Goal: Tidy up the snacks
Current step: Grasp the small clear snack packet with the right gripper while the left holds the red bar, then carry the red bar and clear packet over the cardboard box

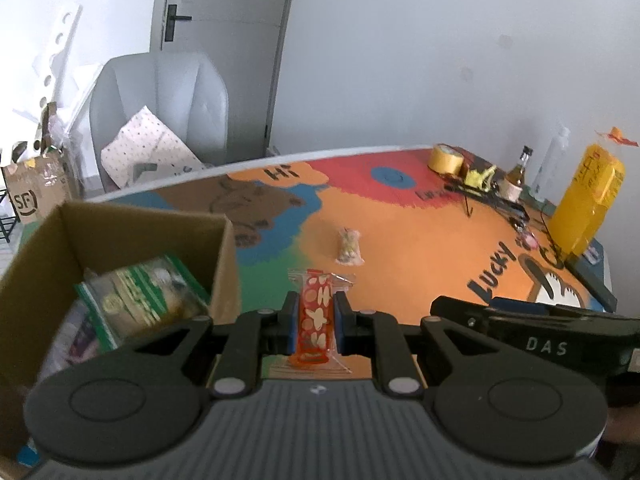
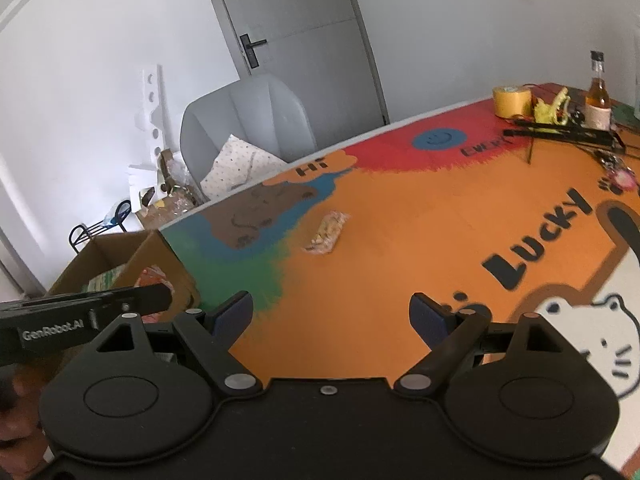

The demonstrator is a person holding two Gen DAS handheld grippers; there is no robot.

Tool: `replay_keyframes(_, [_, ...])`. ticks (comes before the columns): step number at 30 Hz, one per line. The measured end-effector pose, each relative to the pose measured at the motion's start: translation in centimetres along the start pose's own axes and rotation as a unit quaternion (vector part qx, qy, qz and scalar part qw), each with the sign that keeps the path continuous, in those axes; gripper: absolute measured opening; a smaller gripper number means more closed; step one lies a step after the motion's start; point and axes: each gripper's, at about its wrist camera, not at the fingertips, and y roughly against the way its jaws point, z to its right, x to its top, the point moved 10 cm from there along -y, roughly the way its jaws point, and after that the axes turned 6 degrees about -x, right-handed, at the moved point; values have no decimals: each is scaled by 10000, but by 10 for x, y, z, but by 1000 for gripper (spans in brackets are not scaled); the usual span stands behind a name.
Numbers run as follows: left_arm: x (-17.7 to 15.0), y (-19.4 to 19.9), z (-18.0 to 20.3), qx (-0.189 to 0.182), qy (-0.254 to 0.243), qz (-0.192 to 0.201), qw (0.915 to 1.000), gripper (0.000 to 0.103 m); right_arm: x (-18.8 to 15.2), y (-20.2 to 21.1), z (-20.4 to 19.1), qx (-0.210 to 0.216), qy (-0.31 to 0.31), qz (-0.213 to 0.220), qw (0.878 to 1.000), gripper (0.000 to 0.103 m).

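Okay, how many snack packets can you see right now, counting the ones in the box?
4 at least: an orange packet held in the left gripper, a pale one lying on the table, and a green one plus a reddish one in the cardboard box. More may be hidden there.

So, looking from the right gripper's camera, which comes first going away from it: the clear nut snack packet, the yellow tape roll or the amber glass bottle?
From the open right gripper:
1. Clear nut snack packet, mid-mat, slightly left.
2. Yellow tape roll, far edge, right.
3. Amber glass bottle, farther right, behind clutter.
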Motion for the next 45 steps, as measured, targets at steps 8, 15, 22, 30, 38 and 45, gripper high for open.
replay_keyframes(8, [17, -14, -8, 36, 74, 43, 10000, 16, 16, -25, -7, 62, -18, -22, 10000, 82])
replay_keyframes(15, [26, -34, -8, 28, 131, 32, 9999, 16, 24, -55, -11, 125, -17, -153, 9998, 72])
replay_keyframes(22, [38, -42, -12, 261, 183, 120, 9994, 16, 22, -88, -10, 211, -113, -347, 9991, 64])
replay_keyframes(30, [37, -59, -12, 451, 159, -39, 9988, 16, 25, -118, -11, 302, -282, -476, 9980, 57])
replay_keyframes(38, [39, -70, -15, 697, 219, -72, 9973, 16, 22, -133, -13, 35, -24, -522, 9986, 20])
replay_keyframes(45, [33, -72, -11, 717, 199, -124, 9972, 16, 10, -115, -11, 76, 57, -592, 9982, 18])
